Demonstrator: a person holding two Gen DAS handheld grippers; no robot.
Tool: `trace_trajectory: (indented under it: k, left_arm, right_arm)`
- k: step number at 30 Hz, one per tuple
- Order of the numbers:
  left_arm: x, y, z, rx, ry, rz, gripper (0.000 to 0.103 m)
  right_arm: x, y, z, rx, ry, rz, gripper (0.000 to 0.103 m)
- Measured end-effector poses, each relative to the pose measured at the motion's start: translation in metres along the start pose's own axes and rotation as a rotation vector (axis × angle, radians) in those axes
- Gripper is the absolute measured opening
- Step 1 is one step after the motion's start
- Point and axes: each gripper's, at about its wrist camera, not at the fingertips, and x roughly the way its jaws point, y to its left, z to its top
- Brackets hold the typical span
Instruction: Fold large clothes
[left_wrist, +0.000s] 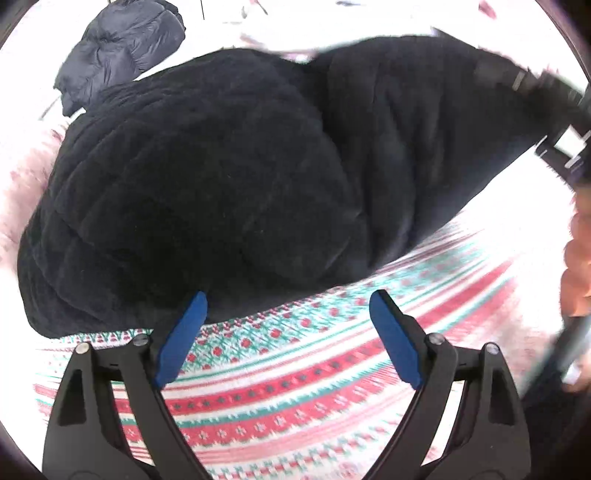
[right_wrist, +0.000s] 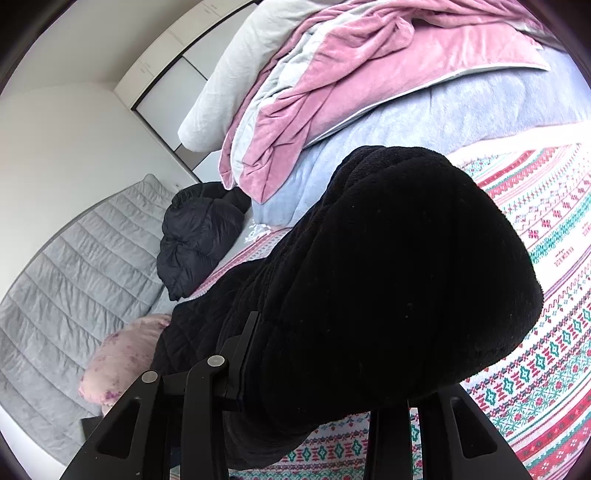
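A large black fleece garment (left_wrist: 229, 184) lies bunched on a patterned red, green and white bedspread (left_wrist: 295, 369). My left gripper (left_wrist: 286, 332) is open and empty, its blue pads just in front of the garment's near edge. In the left wrist view my right gripper (left_wrist: 554, 110) holds a stretched part of the garment at the far right. In the right wrist view the garment (right_wrist: 388, 277) drapes over my right gripper (right_wrist: 325, 369) and hides its fingertips; the jaws look closed on the fabric.
A dark puffer jacket (right_wrist: 195, 240) lies beyond the garment, also in the left wrist view (left_wrist: 122, 44). A pink blanket (right_wrist: 351, 74), white pillow (right_wrist: 229, 85) and blue sheet (right_wrist: 406, 122) are heaped further back. A pink cushion (right_wrist: 118, 358) and grey quilted headboard (right_wrist: 74, 277) are left.
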Motion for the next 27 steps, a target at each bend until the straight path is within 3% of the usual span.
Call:
trace_trajectory:
  k: [5, 9, 13, 19, 22, 24, 27]
  left_arm:
    - [-0.044, 0.053, 0.007, -0.131, -0.116, -0.032, 0.09]
    - [-0.029, 0.12, 0.0, -0.334, -0.035, -0.078, 0.089]
    - [-0.017, 0.173, -0.01, -0.47, -0.026, -0.13, 0.08]
    - [-0.011, 0.197, -0.016, -0.498, 0.013, -0.208, 0.069]
    - [-0.034, 0.216, -0.014, -0.588, -0.047, -0.316, 0.069]
    - [-0.049, 0.23, -0.009, -0.599, -0.107, -0.326, 0.069]
    - [-0.057, 0.25, -0.007, -0.622, -0.133, -0.312, 0.069]
  right_arm:
    - [0.002, 0.002, -0.003, -0.02, 0.0, -0.038, 0.036]
    - [0.004, 0.006, -0.007, -0.065, -0.008, -0.1, 0.036]
    - [0.005, -0.002, -0.011, -0.032, 0.0, -0.121, 0.035]
    - [0.004, 0.002, -0.017, -0.068, -0.016, -0.185, 0.035]
    - [0.004, 0.004, -0.022, -0.086, -0.036, -0.228, 0.034]
    - [0.006, 0.006, -0.026, -0.11, -0.042, -0.271, 0.034]
    - [0.01, 0.018, -0.026, -0.202, -0.047, -0.354, 0.032]
